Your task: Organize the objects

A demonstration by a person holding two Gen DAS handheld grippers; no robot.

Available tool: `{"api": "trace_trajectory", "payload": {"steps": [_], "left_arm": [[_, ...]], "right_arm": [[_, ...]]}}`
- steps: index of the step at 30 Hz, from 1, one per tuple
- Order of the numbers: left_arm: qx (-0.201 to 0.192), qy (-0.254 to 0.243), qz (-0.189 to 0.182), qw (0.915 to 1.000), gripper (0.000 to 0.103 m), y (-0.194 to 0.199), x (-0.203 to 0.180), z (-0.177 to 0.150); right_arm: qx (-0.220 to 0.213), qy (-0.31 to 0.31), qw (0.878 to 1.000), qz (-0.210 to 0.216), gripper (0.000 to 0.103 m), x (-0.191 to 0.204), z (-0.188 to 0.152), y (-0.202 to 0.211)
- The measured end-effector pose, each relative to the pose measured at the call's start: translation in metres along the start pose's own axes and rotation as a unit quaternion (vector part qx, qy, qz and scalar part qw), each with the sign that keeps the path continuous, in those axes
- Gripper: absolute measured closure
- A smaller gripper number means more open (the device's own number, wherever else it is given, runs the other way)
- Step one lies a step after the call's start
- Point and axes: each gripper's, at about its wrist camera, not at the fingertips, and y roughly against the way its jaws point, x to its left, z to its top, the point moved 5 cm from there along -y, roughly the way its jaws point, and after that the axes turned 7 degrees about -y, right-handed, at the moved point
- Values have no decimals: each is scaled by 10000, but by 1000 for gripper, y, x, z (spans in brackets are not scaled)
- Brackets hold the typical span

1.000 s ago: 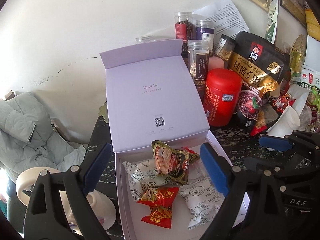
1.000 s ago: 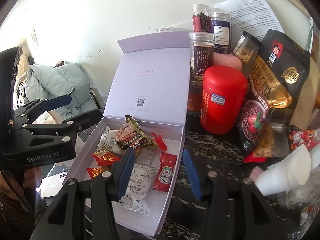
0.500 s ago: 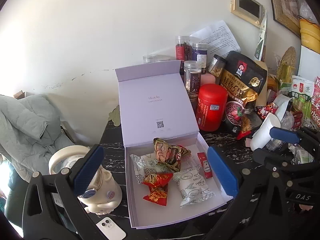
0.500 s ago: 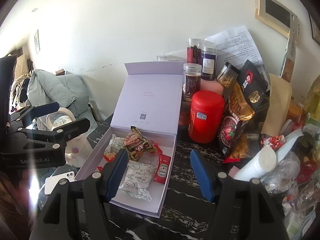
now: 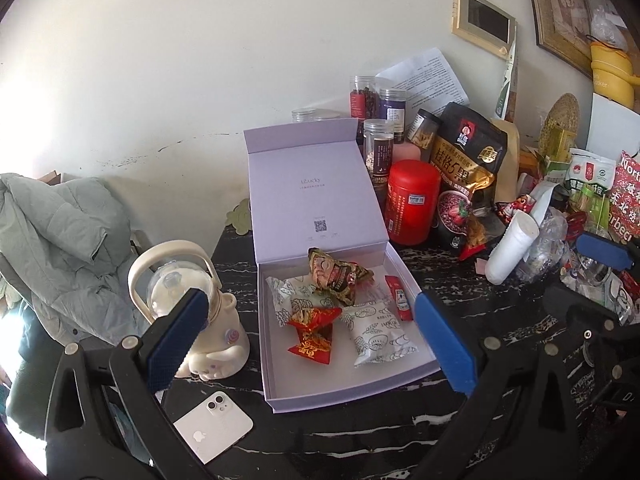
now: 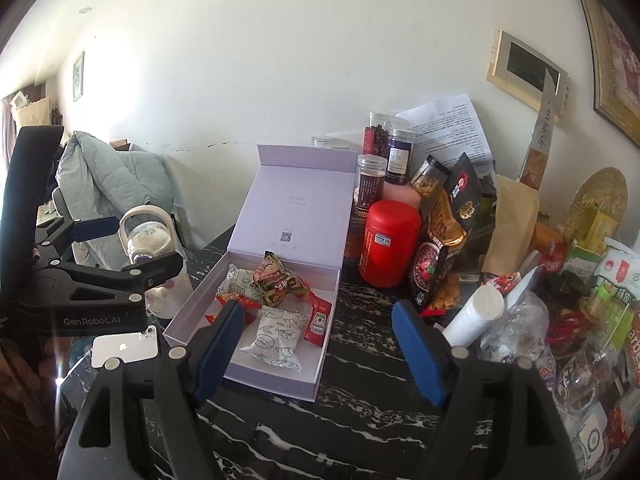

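A pale lilac box lies on the dark marble table with its lid standing upright. Inside it lie white patterned snack packets, a red candy wrapper, a brown and gold wrapper and a red sauce sachet. My left gripper hangs open above and in front of the box, nothing between its blue pads. My right gripper is over the box's right front corner, its jaws opening and empty. The left gripper also shows at the left of the right wrist view.
A cream bottle and a white phone sit left of the box. A red canister, jars, an oats bag, a white roll and packets crowd the right. A grey jacket lies far left.
Both grippers have pulled back and risen from the box, which now looks smaller. The right jaws have widened and the left ones opened a little more. The bottle and phone came into view.
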Motion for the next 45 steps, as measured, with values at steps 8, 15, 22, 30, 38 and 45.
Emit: {"api": "trace_trajectory", "payload": {"steps": [8, 15, 22, 30, 38, 45], "left_arm": [[-66, 28, 112, 9999, 0, 20, 0, -25], [235, 15, 101, 9997, 0, 22, -4, -60], [331, 15, 136, 9994, 0, 33, -9, -87], [345, 34, 153, 9993, 0, 50, -11, -106], [435, 43, 143, 9989, 0, 59, -12, -116], [458, 35, 263, 9986, 0, 67, -12, -124]], "right_arm": [[72, 26, 10000, 17, 25, 13, -28, 12], [274, -7, 9995, 133, 25, 21, -60, 13], [343, -57, 9992, 187, 25, 27, -85, 25], [362, -90, 9990, 247, 25, 32, -103, 37], [324, -115, 9990, 278, 25, 35, -115, 47], [322, -168, 9990, 276, 25, 34, -123, 52]]}}
